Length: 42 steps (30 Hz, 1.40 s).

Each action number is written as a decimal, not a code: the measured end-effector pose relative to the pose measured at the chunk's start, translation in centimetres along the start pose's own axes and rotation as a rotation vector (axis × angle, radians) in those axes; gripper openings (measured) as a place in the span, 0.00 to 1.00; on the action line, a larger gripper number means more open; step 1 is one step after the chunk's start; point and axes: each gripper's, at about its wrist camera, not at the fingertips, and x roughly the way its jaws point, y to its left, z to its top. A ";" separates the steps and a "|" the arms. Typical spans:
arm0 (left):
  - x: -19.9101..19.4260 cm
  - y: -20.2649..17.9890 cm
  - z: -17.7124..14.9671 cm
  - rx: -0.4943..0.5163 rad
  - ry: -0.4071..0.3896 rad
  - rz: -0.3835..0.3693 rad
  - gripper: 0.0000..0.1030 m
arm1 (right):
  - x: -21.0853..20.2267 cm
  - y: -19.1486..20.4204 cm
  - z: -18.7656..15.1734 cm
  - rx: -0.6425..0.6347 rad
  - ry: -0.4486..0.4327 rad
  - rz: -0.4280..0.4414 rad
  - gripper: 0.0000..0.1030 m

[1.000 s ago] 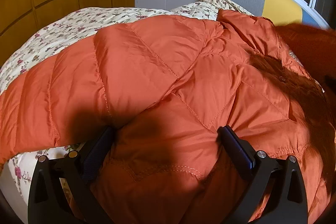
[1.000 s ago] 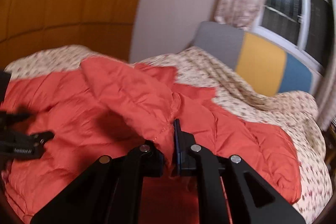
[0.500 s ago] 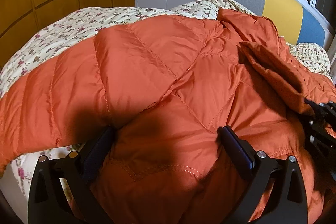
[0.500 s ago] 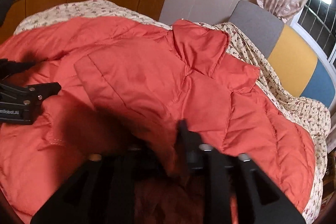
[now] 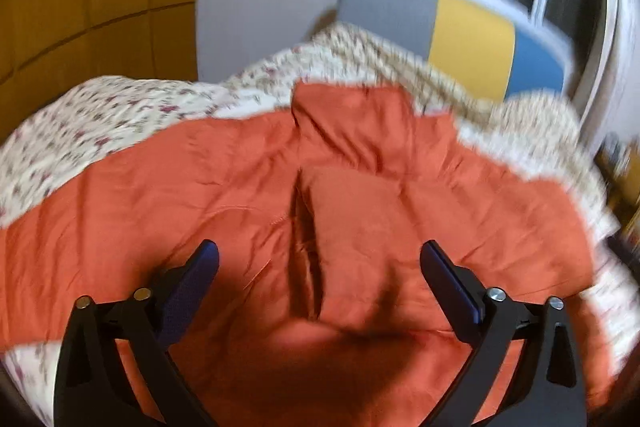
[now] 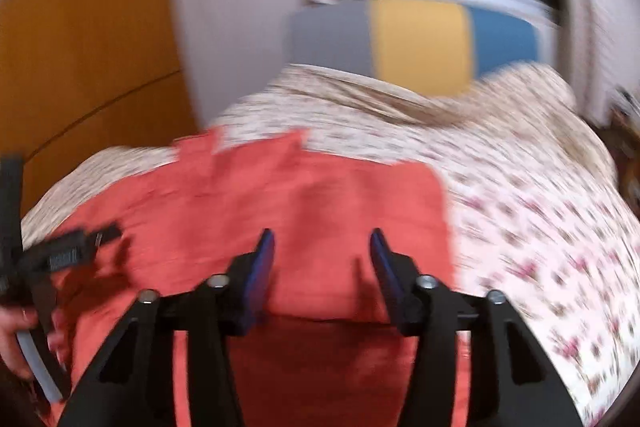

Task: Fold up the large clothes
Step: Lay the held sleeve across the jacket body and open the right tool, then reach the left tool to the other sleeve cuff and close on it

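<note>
Left wrist view: left tool (image 5: 320,259) released, fingers spread wide above the orange jacket (image 5: 248,195), holding nothing. Jacket lies spread across the floral bedspread (image 5: 80,123), filling centre and lower frame, collar toward the upper middle. Right wrist view, blurred: right tool (image 6: 322,251) also released, fingers apart over the jacket (image 6: 320,195). Left tool (image 6: 60,255) and hand (image 6: 16,335) at lower left edge.
</note>
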 end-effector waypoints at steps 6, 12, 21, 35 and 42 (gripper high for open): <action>3.0 1.8 -1.3 -0.063 0.093 -0.047 0.81 | 4.5 -3.5 2.5 0.063 0.062 -0.067 0.26; 3.3 1.5 -1.9 -0.051 0.092 -0.032 0.85 | 11.8 -5.2 2.4 0.120 0.167 -0.098 0.21; 4.1 0.6 -2.2 -0.006 0.103 -0.008 0.91 | 15.2 -6.9 0.5 0.147 0.204 -0.098 0.19; 4.1 0.8 -2.3 -0.010 0.103 -0.012 0.91 | 6.6 -5.6 -2.2 0.082 0.203 -0.207 0.32; 4.1 0.7 -2.2 -0.006 0.110 -0.013 0.93 | 8.8 -5.4 -3.2 0.050 0.251 -0.262 0.39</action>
